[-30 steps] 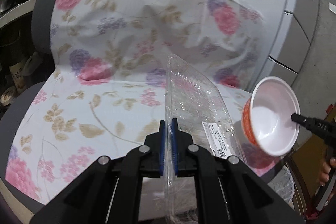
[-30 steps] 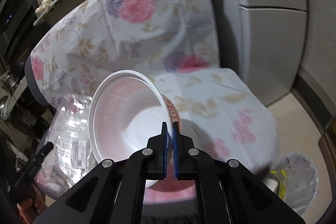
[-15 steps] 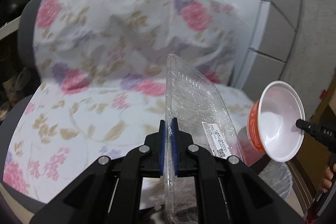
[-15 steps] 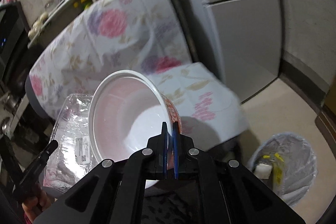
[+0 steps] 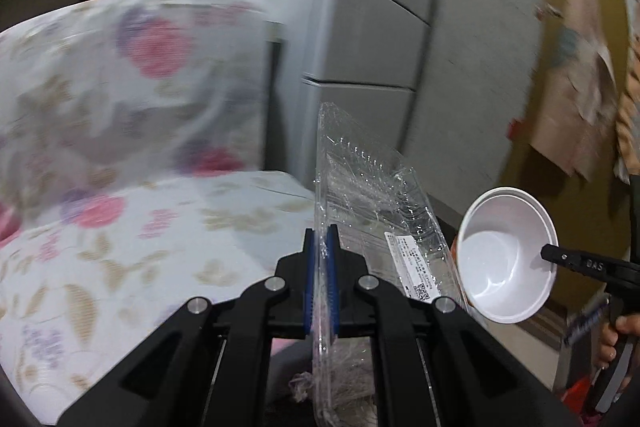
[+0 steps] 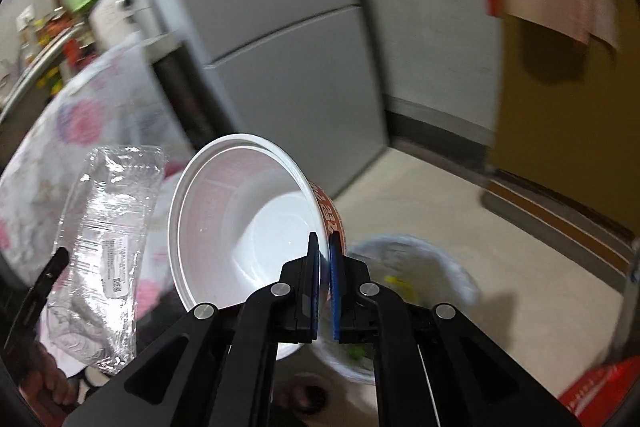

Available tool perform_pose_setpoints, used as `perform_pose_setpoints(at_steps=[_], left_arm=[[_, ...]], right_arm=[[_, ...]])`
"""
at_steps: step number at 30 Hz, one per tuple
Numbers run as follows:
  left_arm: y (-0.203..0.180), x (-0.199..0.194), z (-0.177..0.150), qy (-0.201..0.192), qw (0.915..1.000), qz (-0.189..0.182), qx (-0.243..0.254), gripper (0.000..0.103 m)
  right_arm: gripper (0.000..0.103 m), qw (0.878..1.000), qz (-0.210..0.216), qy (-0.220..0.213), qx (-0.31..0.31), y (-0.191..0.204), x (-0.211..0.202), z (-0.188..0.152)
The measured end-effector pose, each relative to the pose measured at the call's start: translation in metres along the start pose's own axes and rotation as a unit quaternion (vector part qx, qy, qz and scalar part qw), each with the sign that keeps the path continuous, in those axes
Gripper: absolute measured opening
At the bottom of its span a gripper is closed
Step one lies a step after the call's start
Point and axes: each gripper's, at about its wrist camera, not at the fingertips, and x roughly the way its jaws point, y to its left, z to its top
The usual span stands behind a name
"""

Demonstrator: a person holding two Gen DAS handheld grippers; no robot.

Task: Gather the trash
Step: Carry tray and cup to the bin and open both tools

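My left gripper (image 5: 321,247) is shut on the edge of a clear plastic food tray (image 5: 372,211) with a white label, held in the air; the tray also shows in the right wrist view (image 6: 108,227). My right gripper (image 6: 323,251) is shut on the rim of an empty white instant-noodle bowl (image 6: 244,227) with a red printed outside. The bowl shows at the right in the left wrist view (image 5: 506,255), with the right gripper (image 5: 560,257) on its rim. A trash bin (image 6: 416,267) lined with a plastic bag stands on the floor just beyond and below the bowl.
A chair with a floral cover (image 5: 120,167) is at the left, behind both grippers. A grey refrigerator (image 6: 280,47) stands ahead. A yellow wall with hanging papers (image 6: 560,67) is at the right. A red object (image 6: 600,387) lies on the beige floor at lower right.
Both grippers have swung right, away from the chair, carrying the tray and the bowl. The trash bin now sits directly beyond the right gripper instead of at the lower right.
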Motion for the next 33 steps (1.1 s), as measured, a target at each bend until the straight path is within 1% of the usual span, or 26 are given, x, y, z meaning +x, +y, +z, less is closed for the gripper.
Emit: perform_pose_setpoints(at_steps=[2,5,8,11,13,14,15,17,20,22,23,24,27,33], left_arm=[[-0.017,0.009,-0.004,0.009,0.9998,-0.015,0.013,0.004],[-0.035,0.018,-0.009,0.019,0.999,-0.027,0.029,0.004],[-0.047,0.025,-0.012,0.029,0.9981,-0.036,0.039,0.004],[-0.057,0.036,-0.013,0.041,0.9971,-0.042,0.048,0.004],[-0.066,0.044,-0.016,0.049,0.9956,-0.057,0.056,0.004],[-0.07,0.049,-0.017,0.053,0.9948,-0.063,0.06,0.004],[-0.076,0.055,-0.02,0.059,0.9937,-0.07,0.065,0.004],[-0.087,0.065,-0.024,0.069,0.9917,-0.081,0.072,0.004],[-0.104,0.079,-0.029,0.084,0.9878,-0.103,0.081,0.005],[-0.114,0.089,-0.033,0.103,0.9837,-0.12,0.086,0.029],[-0.117,0.093,-0.035,0.106,0.983,-0.122,0.087,0.059],[-0.118,0.093,-0.036,0.102,0.9835,-0.123,0.086,0.065],[-0.117,0.093,-0.038,0.102,0.983,-0.124,0.089,0.065],[-0.097,0.085,-0.036,0.096,0.9879,-0.097,0.074,0.065]], right_arm=[[0.005,1.0,-0.014,0.008,0.012,-0.015,0.005,-0.007],[0.005,0.999,-0.038,0.025,0.026,-0.037,0.02,-0.015],[0.006,0.997,-0.047,0.048,0.037,-0.052,0.042,-0.022],[0.013,0.996,-0.046,0.07,0.044,-0.06,0.066,-0.024],[0.02,0.995,-0.041,0.083,0.048,-0.065,0.079,-0.026],[0.029,0.994,-0.04,0.087,0.051,-0.068,0.082,-0.026],[0.034,0.994,-0.038,0.086,0.053,-0.071,0.084,-0.026],[0.037,0.995,-0.039,0.078,0.052,-0.075,0.078,-0.025],[0.038,0.995,-0.041,0.064,0.062,-0.086,0.066,-0.022],[0.038,0.995,-0.044,0.052,0.069,-0.093,0.057,-0.019],[0.038,0.995,-0.046,0.046,0.07,-0.094,0.053,-0.017],[0.038,0.996,-0.047,0.042,0.069,-0.095,0.049,-0.017],[0.038,0.997,-0.044,0.031,0.063,-0.091,0.04,-0.013],[0.039,0.999,-0.028,0.026,0.03,-0.063,0.032,-0.009]])
